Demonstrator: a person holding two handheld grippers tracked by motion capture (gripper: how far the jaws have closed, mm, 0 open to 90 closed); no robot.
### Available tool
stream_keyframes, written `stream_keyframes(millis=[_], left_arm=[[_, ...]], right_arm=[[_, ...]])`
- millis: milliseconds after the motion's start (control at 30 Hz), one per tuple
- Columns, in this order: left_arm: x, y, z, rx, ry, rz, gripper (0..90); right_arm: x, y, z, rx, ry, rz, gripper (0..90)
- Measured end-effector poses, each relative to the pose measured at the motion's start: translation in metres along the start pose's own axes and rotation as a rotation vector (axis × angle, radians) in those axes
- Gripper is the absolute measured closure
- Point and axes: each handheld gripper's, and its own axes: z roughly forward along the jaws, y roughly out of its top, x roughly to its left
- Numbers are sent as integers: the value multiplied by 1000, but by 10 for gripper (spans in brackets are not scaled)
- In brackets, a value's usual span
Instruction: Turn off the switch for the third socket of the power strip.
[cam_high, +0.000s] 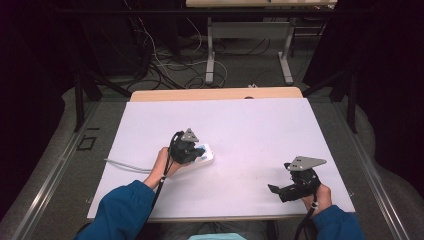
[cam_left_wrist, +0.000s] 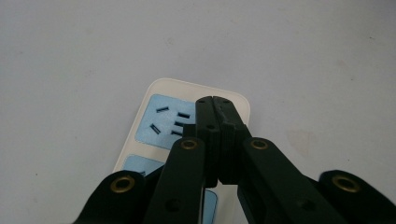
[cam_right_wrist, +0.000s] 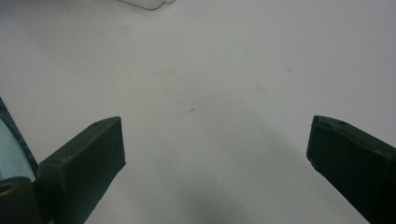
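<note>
Black jaws of the left gripper (cam_left_wrist: 215, 100) fill the foreground of the left gripper view, pressed flat together with nothing between them — clenched, and poised over a white power strip (cam_left_wrist: 154, 123). Their tips lie above the strip's end nearest the far side of that view, just beside a pale blue socket panel (cam_left_wrist: 164, 119) with dark slots; whether the tips touch the plastic I cannot tell. A second blue panel shows lower down, mostly hidden by the jaws.

From the high view the strip (cam_high: 206, 159) lies left of centre on a white sheet (cam_high: 240, 125) that covers the table, and its grey cord (cam_high: 125, 165) runs off toward the sheet's left edge. The left gripper (cam_high: 192, 152) sits right over the strip, held by a hand (cam_high: 164, 165) in a blue sleeve.

Well apart, near the sheet's front right corner, the right gripper (cam_high: 277, 191) hovers low, pointing left toward the strip. In the right gripper view its jaws stand wide apart — released, holding nothing (cam_right_wrist: 215, 144) — above bare white sheet, with a corner of the strip (cam_right_wrist: 149, 3) at the top edge.
</note>
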Motion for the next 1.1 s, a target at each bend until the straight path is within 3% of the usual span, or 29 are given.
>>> stream_keyframes(millis=[300, 433, 467, 600, 1100], left_arm=[[-2, -1, 5, -1, -5, 2, 900], [-3, -2, 6, 17, -8, 8, 900], [-2, -2, 7, 12, -1, 25, 900], [-4, -3, 9, 29, -4, 16, 900], [-3, -4, 10, 13, 1, 26, 900]], right_arm=[[-1, 0, 0, 5, 5, -14, 38], [-1, 0, 0, 6, 3, -4, 39], [-1, 0, 1, 2, 4, -14, 39], [-1, 0, 1, 0, 0, -15, 40], [0, 0, 1, 7, -3, -3, 42]])
